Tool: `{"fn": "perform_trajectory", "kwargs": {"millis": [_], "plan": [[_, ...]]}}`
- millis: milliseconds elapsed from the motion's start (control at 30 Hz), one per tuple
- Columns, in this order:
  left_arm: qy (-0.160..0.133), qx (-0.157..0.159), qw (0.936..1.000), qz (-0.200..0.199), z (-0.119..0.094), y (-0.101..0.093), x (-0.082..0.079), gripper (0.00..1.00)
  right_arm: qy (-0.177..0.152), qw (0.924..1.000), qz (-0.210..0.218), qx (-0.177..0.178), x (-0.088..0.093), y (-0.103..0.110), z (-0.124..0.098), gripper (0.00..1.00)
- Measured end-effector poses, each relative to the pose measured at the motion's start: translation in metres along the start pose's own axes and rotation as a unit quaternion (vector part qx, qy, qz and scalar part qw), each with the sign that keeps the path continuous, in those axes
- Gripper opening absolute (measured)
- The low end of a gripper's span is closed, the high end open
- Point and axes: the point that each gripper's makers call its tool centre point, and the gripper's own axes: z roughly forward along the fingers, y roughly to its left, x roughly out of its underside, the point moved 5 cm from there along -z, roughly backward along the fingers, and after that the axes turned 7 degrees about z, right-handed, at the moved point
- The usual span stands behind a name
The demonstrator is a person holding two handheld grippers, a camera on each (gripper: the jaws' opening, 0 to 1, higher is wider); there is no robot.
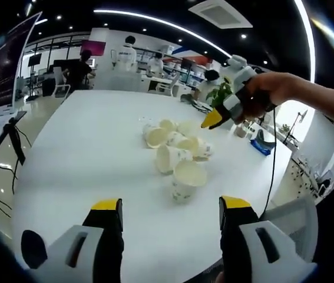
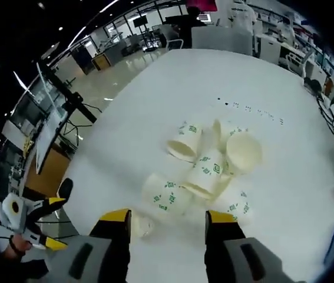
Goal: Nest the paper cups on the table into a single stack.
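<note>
Nothing nested — white paper cups (image 2: 205,171) lay scattered on the white table (image 1: 84,153); left gripper (image 1: 169,212) and right gripper (image 2: 167,224) both wide, empty.

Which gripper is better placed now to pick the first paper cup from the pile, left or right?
Probably the right gripper: its open jaws hang just above the cup pile. The left gripper is open too, but the pile lies farther ahead on the table.

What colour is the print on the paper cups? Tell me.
Green marks on white paper cups, clearest in the right gripper view.
</note>
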Motion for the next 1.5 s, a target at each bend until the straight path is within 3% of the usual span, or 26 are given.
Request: {"fn": "perform_trajectory", "kwargs": {"millis": [367,700,833,933,1133,1500], "plan": [[0.005,-0.010,0.9999,-0.006,-0.003,0.009,0.005,0.65,-0.020,0.9977,0.058,0.030,-0.022,-0.049,-0.007,0.48],[0.006,-0.011,0.9999,-0.003,-0.002,0.012,0.003,0.65,-0.015,0.9932,0.110,0.035,-0.044,-0.081,0.006,0.47],[0.007,-0.012,0.9999,-0.003,-0.002,0.012,0.001,0.65,-0.016,0.9890,0.143,0.036,-0.050,-0.092,0.014,0.45],[0.007,-0.013,0.9999,-0.003,-0.003,0.012,0.000,0.65,-0.015,0.9813,0.191,0.019,-0.051,-0.098,0.022,0.45],[0.011,-0.015,0.9998,-0.007,-0.004,0.012,0.003,0.65,-0.021,0.9775,0.208,0.031,-0.062,-0.113,0.031,0.44],[0.023,-0.018,0.9995,-0.010,-0.004,0.015,0.014,0.65,0.005,0.9756,0.214,0.048,-0.069,-0.119,0.056,0.43]]}}
